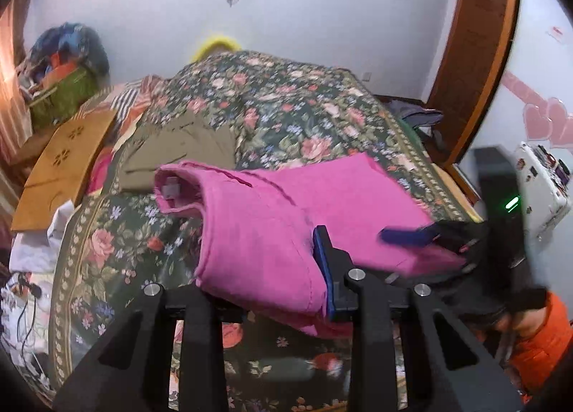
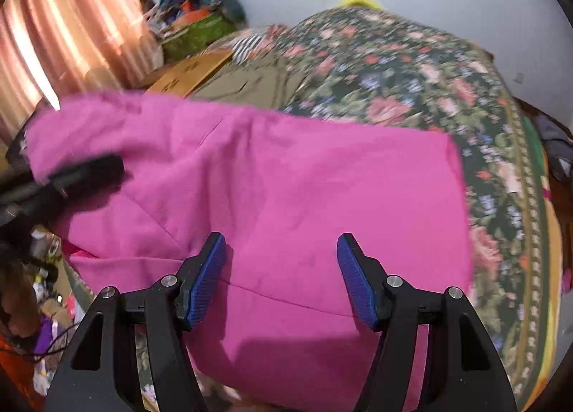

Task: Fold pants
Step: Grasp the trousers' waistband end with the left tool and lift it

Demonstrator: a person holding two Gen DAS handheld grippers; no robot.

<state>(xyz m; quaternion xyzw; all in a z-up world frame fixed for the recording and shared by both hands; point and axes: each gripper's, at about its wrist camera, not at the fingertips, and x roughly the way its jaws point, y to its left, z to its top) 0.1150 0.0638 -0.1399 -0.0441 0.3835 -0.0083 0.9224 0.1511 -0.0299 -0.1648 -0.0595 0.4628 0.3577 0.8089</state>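
Pink pants (image 1: 265, 229) lie partly folded on a flowered bedspread (image 1: 286, 114); they fill the right wrist view (image 2: 286, 190). My left gripper (image 1: 272, 279) has cloth draped over the gap between its fingers; only its right blue pad (image 1: 324, 268) shows, so whether it grips the cloth is unclear. My right gripper (image 2: 281, 276) is open above the pants, with both blue pads (image 2: 207, 279) apart and nothing between them. It shows blurred in the left wrist view (image 1: 412, 236) at the pants' right edge.
Folded olive pants (image 1: 179, 150) lie farther back on the bed. A wooden board (image 1: 64, 168) and a green basket of clothes (image 1: 61, 89) are at the left. Curtains (image 2: 53, 43) hang at the left. A wooden door frame (image 1: 476, 53) stands at the right.
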